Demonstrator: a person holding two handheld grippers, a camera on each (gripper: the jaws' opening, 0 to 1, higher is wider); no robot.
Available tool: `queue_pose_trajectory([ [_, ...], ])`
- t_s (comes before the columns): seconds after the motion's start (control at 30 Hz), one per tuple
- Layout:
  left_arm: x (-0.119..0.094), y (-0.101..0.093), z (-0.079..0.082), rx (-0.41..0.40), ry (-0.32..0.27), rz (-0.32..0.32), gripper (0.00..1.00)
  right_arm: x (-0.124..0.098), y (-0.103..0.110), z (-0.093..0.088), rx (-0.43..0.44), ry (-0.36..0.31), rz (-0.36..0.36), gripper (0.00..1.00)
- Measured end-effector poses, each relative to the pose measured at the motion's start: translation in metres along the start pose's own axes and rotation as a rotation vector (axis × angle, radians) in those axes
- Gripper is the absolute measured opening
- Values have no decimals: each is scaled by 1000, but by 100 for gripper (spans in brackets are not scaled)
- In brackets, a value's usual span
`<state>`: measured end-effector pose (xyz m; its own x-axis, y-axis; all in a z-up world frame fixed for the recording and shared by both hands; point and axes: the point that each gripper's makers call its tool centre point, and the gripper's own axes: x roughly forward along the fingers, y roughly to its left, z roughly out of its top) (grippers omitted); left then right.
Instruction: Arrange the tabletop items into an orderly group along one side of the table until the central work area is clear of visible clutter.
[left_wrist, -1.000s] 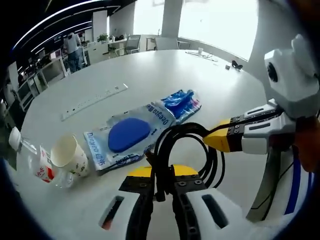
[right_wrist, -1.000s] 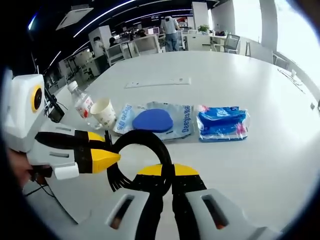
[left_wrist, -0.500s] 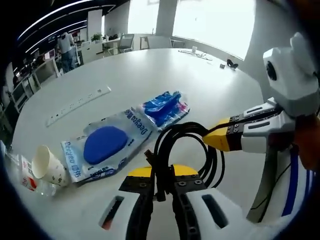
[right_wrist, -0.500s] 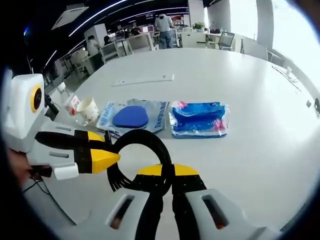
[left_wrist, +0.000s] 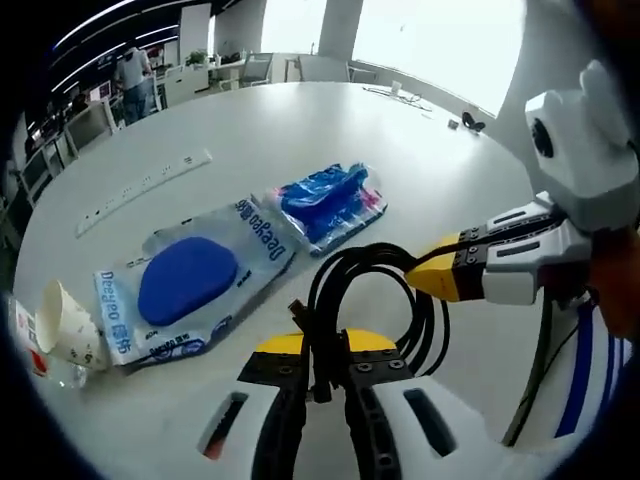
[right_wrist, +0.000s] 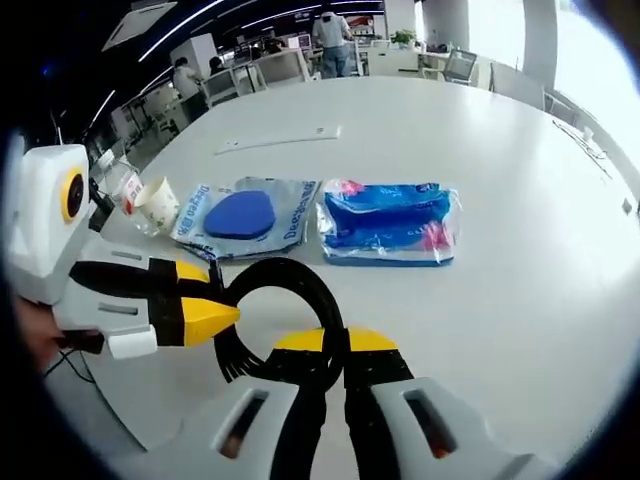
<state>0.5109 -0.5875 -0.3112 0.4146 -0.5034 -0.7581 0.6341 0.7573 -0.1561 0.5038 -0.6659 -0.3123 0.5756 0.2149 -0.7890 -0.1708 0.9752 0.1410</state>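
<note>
Over the last second both cameras have swung and closed in on the row of items: the packets loom larger and sit further left in the left gripper view, while the coiled black cable (left_wrist: 375, 300) has kept its place between the two grippers. That reads as the pair carrying the cable along toward a spot beside the row, so the tidying is under way and the cable is not yet set down.

From left to right in the right gripper view, the left gripper (right_wrist: 225, 312) has its jaws closed on the cable's loop, and the right gripper (right_wrist: 330, 355) pinches the same coil at its lower arc.

On the white table (right_wrist: 520, 300), a plastic bottle (right_wrist: 122, 185) lies nearest the left edge, a tipped paper cup (right_wrist: 157, 205) touches it, then comes a clear packet with a blue disc (right_wrist: 240, 215), then a blue-filled packet (right_wrist: 388, 222). A white power strip (right_wrist: 278, 141) lies further in, toward the far side. The two packets lie right in the cable's line of travel.
</note>
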Motion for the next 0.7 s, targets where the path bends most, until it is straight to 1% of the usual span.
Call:
queue_pose_trajectory([
  [0.13, 8, 3, -3, -15, 15, 3, 10, 7, -1, -1, -8, 11, 4, 2],
  [0.53, 21, 11, -1, -33, 36, -6, 10, 22, -7, 0, -9, 42, 12, 3],
  [0.63, 24, 11, 0, -38, 40, -11, 10, 25, -9, -3, -19, 58, 11, 3],
  [0.7, 25, 11, -1, -36, 43, -15, 10, 27, -9, -4, -48, 71, 6, 4],
])
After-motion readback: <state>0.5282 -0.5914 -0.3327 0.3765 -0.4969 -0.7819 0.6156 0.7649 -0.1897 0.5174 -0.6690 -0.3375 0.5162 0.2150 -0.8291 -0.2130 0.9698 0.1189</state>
